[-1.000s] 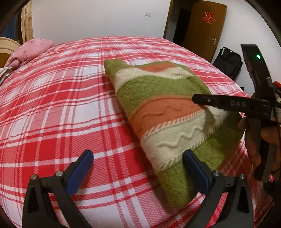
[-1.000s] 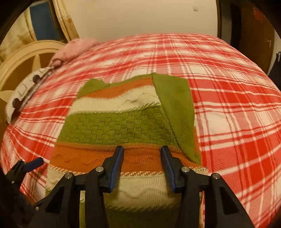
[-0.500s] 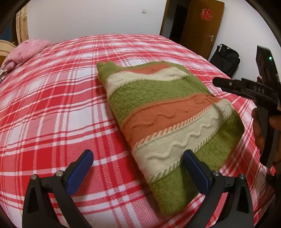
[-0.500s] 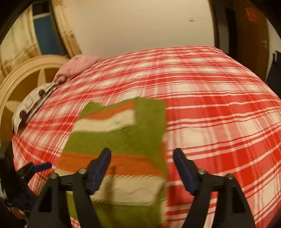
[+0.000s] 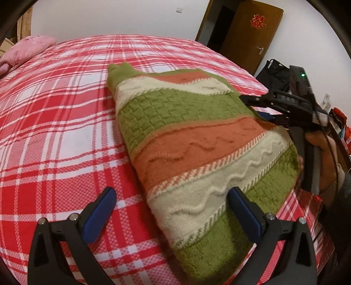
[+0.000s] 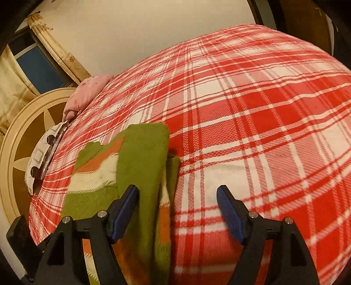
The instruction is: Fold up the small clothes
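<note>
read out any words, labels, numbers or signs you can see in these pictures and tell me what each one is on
"DAS": pale letters on the black body of the right tongs, blurred in the left wrist view; read with some doubt.
Red paper sign on the brown door: a decorative character, too small to read for certain.
Sweater, bedspread, pillows: no text.

The sweater (image 5: 197,140) lay folded flat on the plaid bed, a knit of green, orange and cream bands with wavy cable lines. Its green sleeve (image 6: 142,166) was folded over the right side.
</note>
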{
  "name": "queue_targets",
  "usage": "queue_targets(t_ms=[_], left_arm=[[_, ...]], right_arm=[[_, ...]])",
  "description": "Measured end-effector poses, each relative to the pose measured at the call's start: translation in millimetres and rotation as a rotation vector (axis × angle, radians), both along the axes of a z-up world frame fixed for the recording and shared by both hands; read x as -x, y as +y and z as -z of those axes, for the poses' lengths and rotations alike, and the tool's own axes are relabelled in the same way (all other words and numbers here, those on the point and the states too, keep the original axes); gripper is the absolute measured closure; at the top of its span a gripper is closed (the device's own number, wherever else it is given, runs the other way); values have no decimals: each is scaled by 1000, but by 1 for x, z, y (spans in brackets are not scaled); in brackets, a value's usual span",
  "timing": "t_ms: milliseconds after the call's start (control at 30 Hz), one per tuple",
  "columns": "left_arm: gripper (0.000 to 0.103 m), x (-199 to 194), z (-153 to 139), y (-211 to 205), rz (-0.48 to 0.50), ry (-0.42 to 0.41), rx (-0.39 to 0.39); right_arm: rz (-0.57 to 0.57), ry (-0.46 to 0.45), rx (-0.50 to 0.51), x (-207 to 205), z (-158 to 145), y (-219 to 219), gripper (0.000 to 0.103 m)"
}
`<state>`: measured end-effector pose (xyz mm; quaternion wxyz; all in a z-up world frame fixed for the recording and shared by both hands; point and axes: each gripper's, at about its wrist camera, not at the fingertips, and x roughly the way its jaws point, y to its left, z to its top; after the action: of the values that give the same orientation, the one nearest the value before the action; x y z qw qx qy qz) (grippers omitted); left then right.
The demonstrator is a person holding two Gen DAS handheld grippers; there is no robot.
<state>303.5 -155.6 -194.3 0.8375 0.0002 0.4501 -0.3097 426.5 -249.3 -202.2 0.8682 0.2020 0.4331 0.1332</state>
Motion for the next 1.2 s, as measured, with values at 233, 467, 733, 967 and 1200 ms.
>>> queue_targets(t_ms=[233,467,733,967,1200], left_arm=[[0,-3,0,-8,45,-2,14],[0,-6,2,-8,51,19,20],[6,2,0,-12,74,-4,-12],[32,12,-5,-10,97,-17,-6],[72,23,-22,-6,91,-77,-55]], right_arm=[[-79,-10,-106,-16,7,6,28],[-86,36,-201,-36,19,3,35],[-139,28,-223,-29,21,17,72],[-126,-32,-140,-20,8,27,78],[-85,-74,-130,-8,-5,32,80]])
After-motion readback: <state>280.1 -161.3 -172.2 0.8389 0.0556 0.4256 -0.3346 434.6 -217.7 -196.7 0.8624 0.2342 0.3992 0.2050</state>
